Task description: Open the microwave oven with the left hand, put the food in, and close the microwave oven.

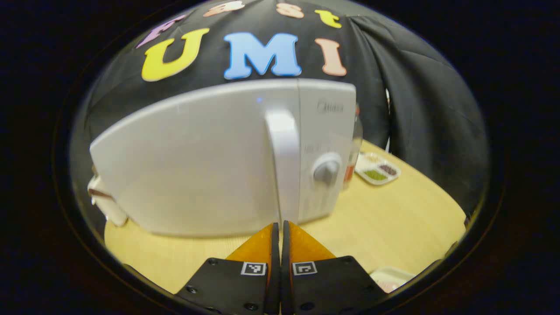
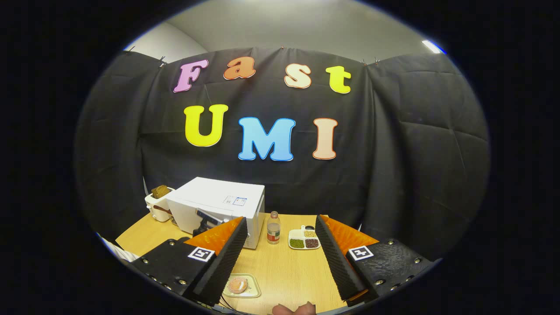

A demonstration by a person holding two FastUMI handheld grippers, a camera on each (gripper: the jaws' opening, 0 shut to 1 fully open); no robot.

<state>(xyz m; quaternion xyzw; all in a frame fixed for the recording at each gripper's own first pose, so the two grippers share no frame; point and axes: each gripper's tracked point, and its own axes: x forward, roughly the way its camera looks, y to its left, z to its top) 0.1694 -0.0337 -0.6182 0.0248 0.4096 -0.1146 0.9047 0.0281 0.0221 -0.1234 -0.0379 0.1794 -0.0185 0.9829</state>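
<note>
Microwave (image 1: 210,162) looks heavy and rigid, so I'd hook its smooth upright handle (image 1: 283,162) with my closed, empty left gripper (image 1: 280,227), while my right gripper (image 2: 280,253) hangs open.

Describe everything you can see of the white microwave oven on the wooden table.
The white box-shaped microwave oven stands upright on the light wooden table, door closed. A tall white vertical handle runs along the door's right edge, beside a control panel with a round grey knob. The left gripper, fingers shut, points at the handle's foot; contact cannot be told.
</note>
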